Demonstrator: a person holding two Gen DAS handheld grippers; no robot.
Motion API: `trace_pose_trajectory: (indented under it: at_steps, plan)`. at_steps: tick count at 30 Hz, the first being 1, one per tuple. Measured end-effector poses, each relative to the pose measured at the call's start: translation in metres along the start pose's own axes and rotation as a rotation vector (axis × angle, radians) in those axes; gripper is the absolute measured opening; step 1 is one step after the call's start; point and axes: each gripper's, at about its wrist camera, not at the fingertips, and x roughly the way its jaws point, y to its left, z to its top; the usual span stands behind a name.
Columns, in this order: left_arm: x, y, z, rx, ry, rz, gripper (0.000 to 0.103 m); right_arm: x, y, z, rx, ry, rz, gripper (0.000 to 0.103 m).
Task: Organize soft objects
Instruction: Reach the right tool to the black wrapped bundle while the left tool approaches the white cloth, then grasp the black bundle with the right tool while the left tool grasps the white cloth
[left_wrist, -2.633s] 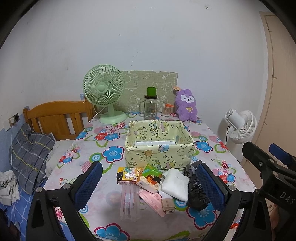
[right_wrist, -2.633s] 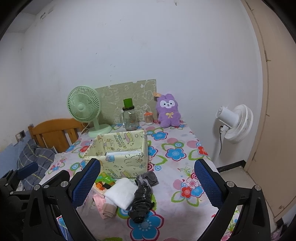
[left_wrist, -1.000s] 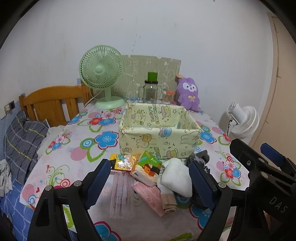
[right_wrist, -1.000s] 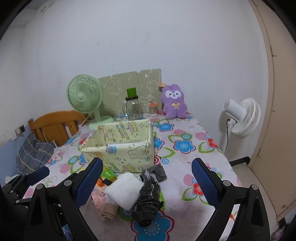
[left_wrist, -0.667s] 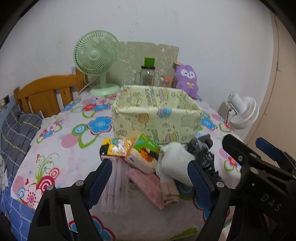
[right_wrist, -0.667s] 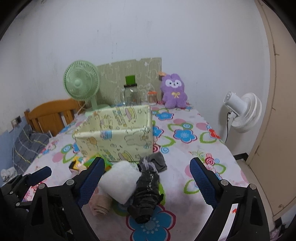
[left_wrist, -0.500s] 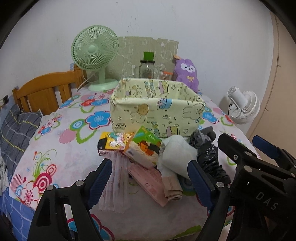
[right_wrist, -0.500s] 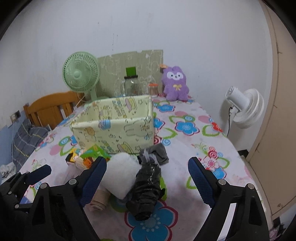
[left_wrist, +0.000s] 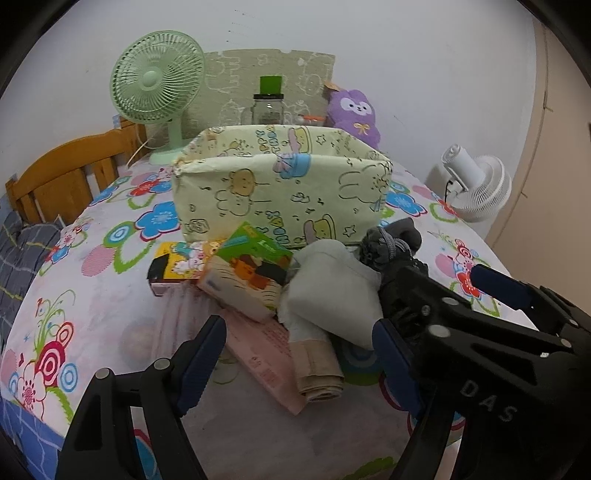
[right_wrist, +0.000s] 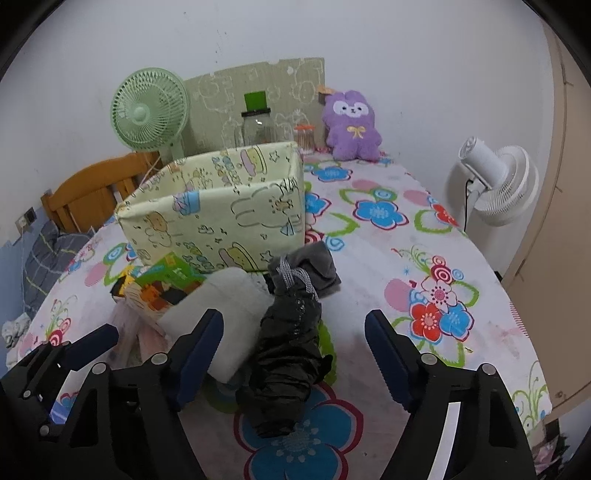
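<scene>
1. My left gripper (left_wrist: 297, 360) hangs low over the bench (left_wrist: 110, 295), fingers spread wide and holding nothing; between them lie a pink packet (left_wrist: 264, 349) and a beige rolled cloth (left_wrist: 317, 369).
2. My right gripper (right_wrist: 293, 349) is likewise wide open and empty, with the black folded umbrella (right_wrist: 288, 354) lying between its fingers.
3. A white folded cloth (left_wrist: 332, 291) rests against the umbrella, just in front of the yellow cartoon-print fabric box (left_wrist: 280, 188).
4. A green tissue pack (left_wrist: 247, 273) leans beside the cloth.
</scene>
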Motion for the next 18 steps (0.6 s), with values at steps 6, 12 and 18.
trace_pose_trajectory:
  at_steps: [6, 12, 18]
  plan:
    - [0.011, -0.010, -0.002, 0.038, 0.032, 0.005, 0.080, 0.020, -0.001, -0.004, 0.002, 0.076, 0.005, 0.069]
    - [0.018, -0.017, -0.004, 0.053, 0.062, -0.005, 0.080, 0.033, -0.002, -0.007, 0.015, 0.129, 0.043, 0.051]
    - [0.017, -0.027, -0.002, 0.074, 0.054, -0.006, 0.080, 0.030, -0.006, -0.007, 0.026, 0.127, 0.059, 0.041]
